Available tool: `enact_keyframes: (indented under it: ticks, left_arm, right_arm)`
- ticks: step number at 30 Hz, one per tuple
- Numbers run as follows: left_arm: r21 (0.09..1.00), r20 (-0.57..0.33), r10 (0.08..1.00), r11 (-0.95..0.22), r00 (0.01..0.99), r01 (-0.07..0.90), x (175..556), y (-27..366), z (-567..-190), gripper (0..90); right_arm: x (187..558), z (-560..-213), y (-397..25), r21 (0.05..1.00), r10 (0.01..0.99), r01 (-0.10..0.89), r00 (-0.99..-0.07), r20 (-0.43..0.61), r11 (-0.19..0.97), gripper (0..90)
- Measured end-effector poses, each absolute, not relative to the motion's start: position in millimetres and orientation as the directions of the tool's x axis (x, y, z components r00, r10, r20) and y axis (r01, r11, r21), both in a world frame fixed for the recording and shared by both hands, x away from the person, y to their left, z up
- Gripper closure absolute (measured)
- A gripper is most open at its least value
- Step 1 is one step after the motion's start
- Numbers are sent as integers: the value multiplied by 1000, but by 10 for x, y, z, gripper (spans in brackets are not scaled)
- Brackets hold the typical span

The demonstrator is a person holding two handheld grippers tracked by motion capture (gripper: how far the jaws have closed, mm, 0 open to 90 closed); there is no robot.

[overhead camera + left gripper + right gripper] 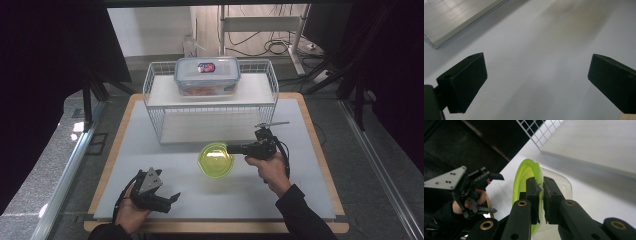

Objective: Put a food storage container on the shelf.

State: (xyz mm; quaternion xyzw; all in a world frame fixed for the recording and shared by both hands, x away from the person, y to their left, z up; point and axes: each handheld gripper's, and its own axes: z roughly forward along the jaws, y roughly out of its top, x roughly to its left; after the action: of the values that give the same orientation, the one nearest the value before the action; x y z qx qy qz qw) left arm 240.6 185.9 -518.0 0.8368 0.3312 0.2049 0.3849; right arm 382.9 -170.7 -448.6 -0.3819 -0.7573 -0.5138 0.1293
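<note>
Grasp step: right tongs (540, 195) clamped on the rim of the green bowl (215, 159), which sits mid-worktop (150, 165) just before the wire rack (155, 100). Left tongs (536, 80) spread wide, empty — idle near the front edge. Next, likely a level lift, grip firm on the thin rim.

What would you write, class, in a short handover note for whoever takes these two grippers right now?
Right gripper: fingers shut on the rim of the green bowl, one finger inside, one outside.
Left gripper: open, holding nothing, near the table's front left.
Bowl: on the table in front of the wire rack. A lidded box sits on the rack's top shelf.
Done: bowl gripped.
Left: probably lift the bowl and place it, perhaps on the rack; that is a guess.
</note>
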Motion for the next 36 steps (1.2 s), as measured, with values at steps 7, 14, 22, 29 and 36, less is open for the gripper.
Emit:
enact_keyframes:
  ticks: [7, 14, 22, 29, 36]
  left_arm:
    - [781, 89, 713, -484, 696, 396, 2406, 1861, -5178, 21]
    - [782, 86, 714, -481, 695, 397, 2408, 1864, -5177, 21]
    - [787, 84, 716, -474, 693, 395, 2409, 1874, -5169, 19]
    - [791, 79, 720, -466, 689, 397, 2410, 1883, -5165, 18]
    - [793, 77, 720, -463, 689, 396, 2412, 1884, -5167, 18]
  right_arm:
    - [3839, -4311, -1756, 699, 425, 701, -681, 597, 142, 841]
    - [3862, -4082, -1793, 726, 407, 679, -697, 591, 110, 841]
    - [3914, -3803, -1840, 746, 397, 663, -703, 590, 65, 841]
    - [3980, -3559, -1877, 764, 391, 644, -712, 583, 34, 841]
    - [4053, -3315, -1877, 770, 385, 638, -712, 587, 5, 841]
